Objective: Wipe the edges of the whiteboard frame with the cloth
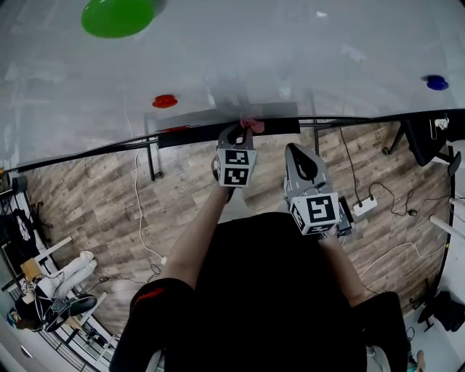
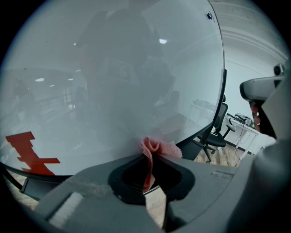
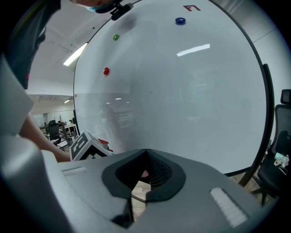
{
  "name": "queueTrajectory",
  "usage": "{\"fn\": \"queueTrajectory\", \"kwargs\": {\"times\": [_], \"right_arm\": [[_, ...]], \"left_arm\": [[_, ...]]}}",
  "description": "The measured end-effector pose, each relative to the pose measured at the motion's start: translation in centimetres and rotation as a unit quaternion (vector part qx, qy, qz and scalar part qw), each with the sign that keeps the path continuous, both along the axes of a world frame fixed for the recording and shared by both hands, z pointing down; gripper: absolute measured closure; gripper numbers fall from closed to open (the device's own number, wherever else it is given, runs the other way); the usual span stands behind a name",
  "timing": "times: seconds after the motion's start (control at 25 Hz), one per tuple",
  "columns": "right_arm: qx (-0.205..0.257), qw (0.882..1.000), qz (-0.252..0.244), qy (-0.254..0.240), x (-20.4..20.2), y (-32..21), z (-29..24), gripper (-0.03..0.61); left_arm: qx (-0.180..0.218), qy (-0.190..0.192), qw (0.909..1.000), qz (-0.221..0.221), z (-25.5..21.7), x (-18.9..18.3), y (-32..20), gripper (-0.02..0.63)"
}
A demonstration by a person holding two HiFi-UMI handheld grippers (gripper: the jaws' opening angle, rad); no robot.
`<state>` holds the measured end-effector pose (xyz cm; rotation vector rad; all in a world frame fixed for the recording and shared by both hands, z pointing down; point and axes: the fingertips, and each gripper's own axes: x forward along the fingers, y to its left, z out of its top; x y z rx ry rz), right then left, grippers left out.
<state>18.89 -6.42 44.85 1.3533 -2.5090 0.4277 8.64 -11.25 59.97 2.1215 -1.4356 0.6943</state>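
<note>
Left gripper (image 1: 238, 134): jaws clamped shut on a pink cloth (image 1: 252, 125). One bunched tuft of it sticks out past the tips. In the left gripper view the tuft (image 2: 159, 146) sits against the whiteboard (image 2: 113, 82) just above its lower border.

Location of the cloth: centre of the head view, on the dark bottom frame (image 1: 87, 151), which runs from the left edge to the right edge of the picture.

Judgement: the cloth is gripped short so that the tuft acts as a pad and the hard jaws do not touch the frame. It looks ready for a sideways stroke along the bottom edge.

Right gripper (image 1: 299, 156): jaws together with nothing clamped, as the right gripper view shows (image 3: 146, 151). It is held back from the board, lower and to the right of centre, probably to stay out of the wiping path. A small pink spot shows through the jaw gap; I cannot tell what it is.

Counts:
- 1 cloth
- 2 grippers
- 3 magnets on the board: green (image 1: 118, 16) upper left, red (image 1: 165, 101) left of centre, blue (image 1: 437, 82) far right
</note>
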Motion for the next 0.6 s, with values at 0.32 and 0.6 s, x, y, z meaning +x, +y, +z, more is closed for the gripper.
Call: {"fn": "queueTrajectory", "kwargs": {"times": [0.32,0.6], "right_arm": [[0.002,1.000,0.001,0.001,-2.1,0.2,0.0,0.577],[0.002,1.000,0.000,0.004,-4.1,0.1,0.0,0.577]], "left_arm": [[0.002,0.001,1.0000,0.003,-0.1,-2.0,0.4,0.586],[-0.003,0.004,1.0000,0.001,0.3,-4.0,0.5,0.586]]}}
